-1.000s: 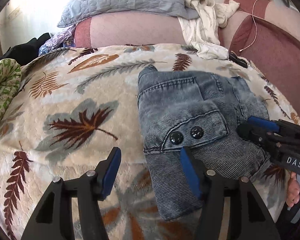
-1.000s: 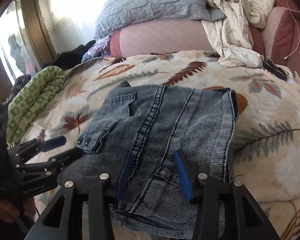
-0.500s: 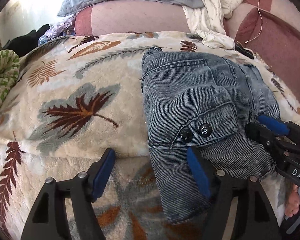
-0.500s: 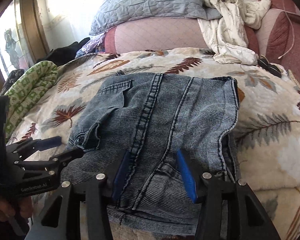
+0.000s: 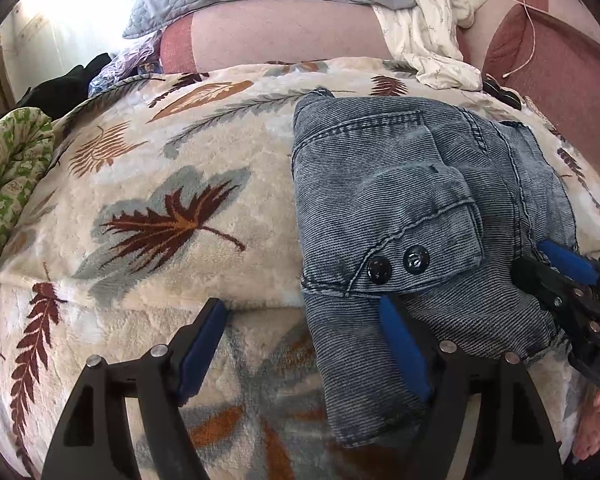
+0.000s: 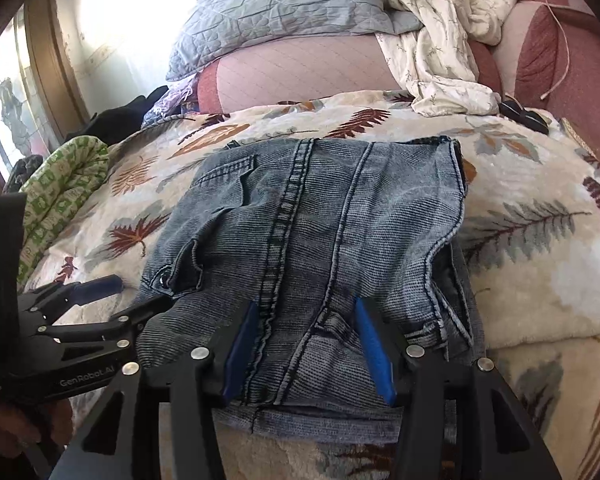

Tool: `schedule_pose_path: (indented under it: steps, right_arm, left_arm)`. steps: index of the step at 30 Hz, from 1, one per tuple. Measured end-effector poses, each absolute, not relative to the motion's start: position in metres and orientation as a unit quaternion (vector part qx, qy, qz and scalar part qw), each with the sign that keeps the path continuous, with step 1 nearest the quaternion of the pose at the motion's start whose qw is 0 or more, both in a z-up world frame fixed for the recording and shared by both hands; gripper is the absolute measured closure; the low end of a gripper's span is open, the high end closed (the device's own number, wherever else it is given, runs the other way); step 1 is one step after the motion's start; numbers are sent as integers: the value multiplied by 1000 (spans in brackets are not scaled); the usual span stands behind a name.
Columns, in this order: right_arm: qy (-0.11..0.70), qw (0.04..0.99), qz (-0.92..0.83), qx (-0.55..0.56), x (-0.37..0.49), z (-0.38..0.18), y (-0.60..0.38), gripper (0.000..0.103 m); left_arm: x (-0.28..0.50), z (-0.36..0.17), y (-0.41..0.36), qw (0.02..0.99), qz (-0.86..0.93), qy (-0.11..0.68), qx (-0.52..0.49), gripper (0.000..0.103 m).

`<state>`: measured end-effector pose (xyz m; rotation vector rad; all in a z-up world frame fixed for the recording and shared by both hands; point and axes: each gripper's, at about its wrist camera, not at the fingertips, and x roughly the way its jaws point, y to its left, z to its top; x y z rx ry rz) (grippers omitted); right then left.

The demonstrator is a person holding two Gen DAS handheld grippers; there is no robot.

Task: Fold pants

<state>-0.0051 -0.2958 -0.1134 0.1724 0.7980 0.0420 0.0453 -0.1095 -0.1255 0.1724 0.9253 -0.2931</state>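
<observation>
The pants point(image 5: 412, 216) are a faded blue denim pair, folded into a chunky bundle on the bed, lying on a cream blanket point(image 5: 204, 168) with a brown and grey leaf print. Their near end hangs a bit over the front edge of the bed. From the left wrist view there's a flap with two black buttons point(image 5: 398, 265) on the side of the bundle facing the camera. The left tool point(image 5: 300, 344) is spread wide, blue pads showing: its right finger sits over the left edge of the denim just below those buttons, while its left finger is over bare blanket, so it's not pinching anything. The right tool point(image 6: 306, 340) is spread too, with both fingers over the near edge of the pants, straddling the thick seams that run up the middle; hard to say whether the pads touch the cloth. Each tool shows up in the other's camera, near each other at the front of the bundle. Further back there's a grey quilted pillow point(image 6: 284, 12) on a pink cushion point(image 6: 300, 76), a crumpled white cloth point(image 6: 440, 48) beside it, and a green patterned blanket point(image 6: 60, 196) bunched up off to the left.
</observation>
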Motion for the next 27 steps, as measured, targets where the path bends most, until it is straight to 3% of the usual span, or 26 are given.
schedule_pose_path:
  steps: [10,17,27]
  right_arm:
    - [388,919,18,64,-12,-108,-289,46]
    - [386,915,45,104,-11,-95,-300,34]
    - [338,930,21,143,-14,-75,-323,33]
  left_arm:
    - [42,-123,-110,884,-130,440,90,23]
    - [44,-123,-107,884,-130,443,78,20]
    - [44,-123,-108,885,-120,442,79,17]
